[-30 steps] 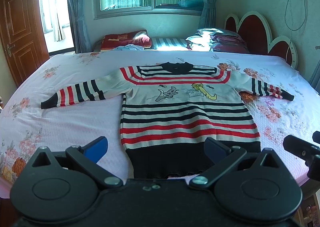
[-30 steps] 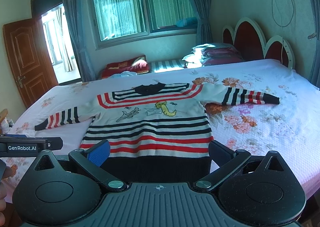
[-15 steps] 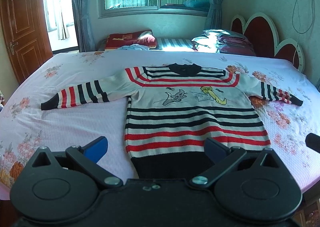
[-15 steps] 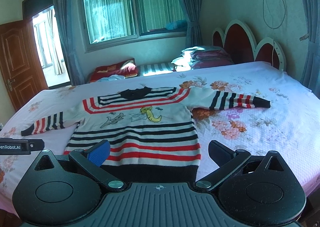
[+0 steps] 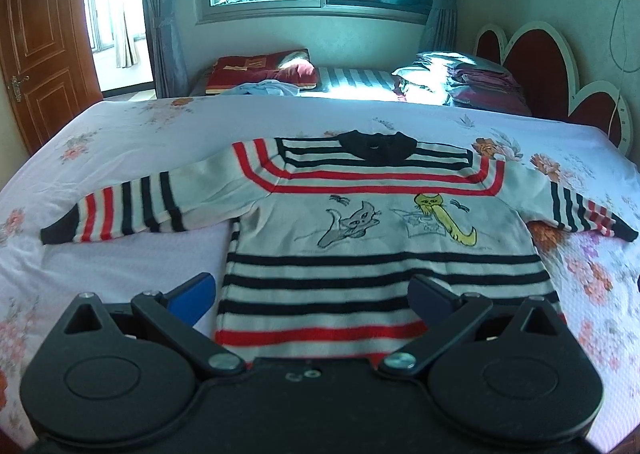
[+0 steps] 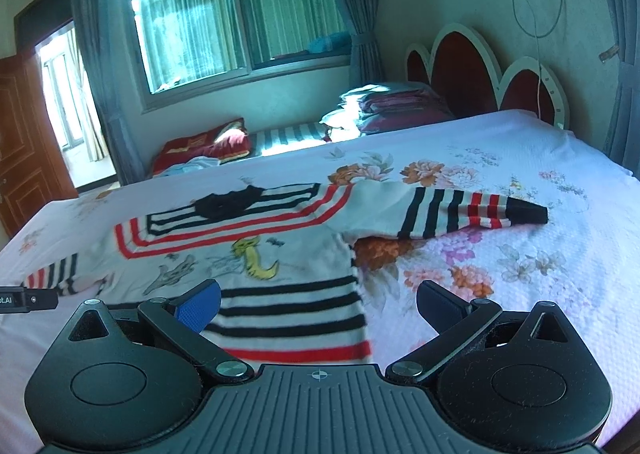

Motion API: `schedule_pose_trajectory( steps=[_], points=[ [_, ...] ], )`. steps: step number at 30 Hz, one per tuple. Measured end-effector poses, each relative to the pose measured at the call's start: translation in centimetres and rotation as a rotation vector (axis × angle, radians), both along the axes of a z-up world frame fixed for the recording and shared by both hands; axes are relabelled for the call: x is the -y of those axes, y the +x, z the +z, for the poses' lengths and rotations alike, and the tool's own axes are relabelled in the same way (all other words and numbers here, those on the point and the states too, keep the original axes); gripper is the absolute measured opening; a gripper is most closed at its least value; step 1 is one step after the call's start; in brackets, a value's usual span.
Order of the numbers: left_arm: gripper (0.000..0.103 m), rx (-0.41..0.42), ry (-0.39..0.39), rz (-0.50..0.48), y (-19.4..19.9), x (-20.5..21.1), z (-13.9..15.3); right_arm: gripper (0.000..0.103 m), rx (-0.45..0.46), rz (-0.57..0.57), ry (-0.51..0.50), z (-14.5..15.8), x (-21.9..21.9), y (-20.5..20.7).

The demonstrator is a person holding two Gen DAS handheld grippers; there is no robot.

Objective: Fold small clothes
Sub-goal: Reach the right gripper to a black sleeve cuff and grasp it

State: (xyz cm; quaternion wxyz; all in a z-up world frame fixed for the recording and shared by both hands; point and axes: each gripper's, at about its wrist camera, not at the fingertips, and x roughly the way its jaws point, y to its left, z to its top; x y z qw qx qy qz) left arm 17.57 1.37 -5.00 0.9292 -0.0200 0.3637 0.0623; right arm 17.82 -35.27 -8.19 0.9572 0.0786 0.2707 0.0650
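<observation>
A small striped sweater (image 5: pixel 380 222) lies flat and face up on the bed, both sleeves spread out, with a black collar and two cartoon cats on the chest. My left gripper (image 5: pixel 312 294) hovers open over its lower body, near the left side seam. The sweater (image 6: pixel 256 254) also shows in the right wrist view, its right sleeve (image 6: pixel 460 210) stretched out to the side. My right gripper (image 6: pixel 318 302) is open above the sweater's lower right edge, holding nothing. The left gripper's tip (image 6: pixel 28 298) pokes in at the left edge.
The floral bedsheet (image 5: pixel 120 142) covers a wide bed. Folded bedding and pillows (image 5: pixel 472 78) sit at the far right by the red headboard (image 5: pixel 532 66). A red cushion (image 5: pixel 264 68) lies under the window. A wooden door (image 5: pixel 36 46) stands at left.
Both grippers have moved forward over the sweater, so its black hem has dropped out of view. The right gripper has also tilted and swung towards the right sleeve. The sweater has not moved.
</observation>
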Motion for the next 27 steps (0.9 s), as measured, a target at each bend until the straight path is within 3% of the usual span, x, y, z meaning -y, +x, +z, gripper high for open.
schedule_pose_trajectory(
  steps=[7,15,18,27],
  points=[
    [0.102,-0.038,0.003,-0.003,6.7,2.2,-1.8,0.103,-0.028,-0.044,0.008,-1.2,3.8,7.1],
    [0.101,-0.082,0.02,-0.003,12.7,4.0,-4.2,0.102,-0.102,-0.149,0.053,-4.6,10.5,14.9],
    [0.101,-0.096,0.026,0.014,14.4,4.3,-4.9,0.077,-0.142,-0.2,0.078,-6.1,13.3,17.5],
    [0.1,-0.13,0.046,0.039,17.6,4.9,-6.3,0.075,-0.254,-0.354,0.209,-11.1,20.4,23.6]
  ],
)
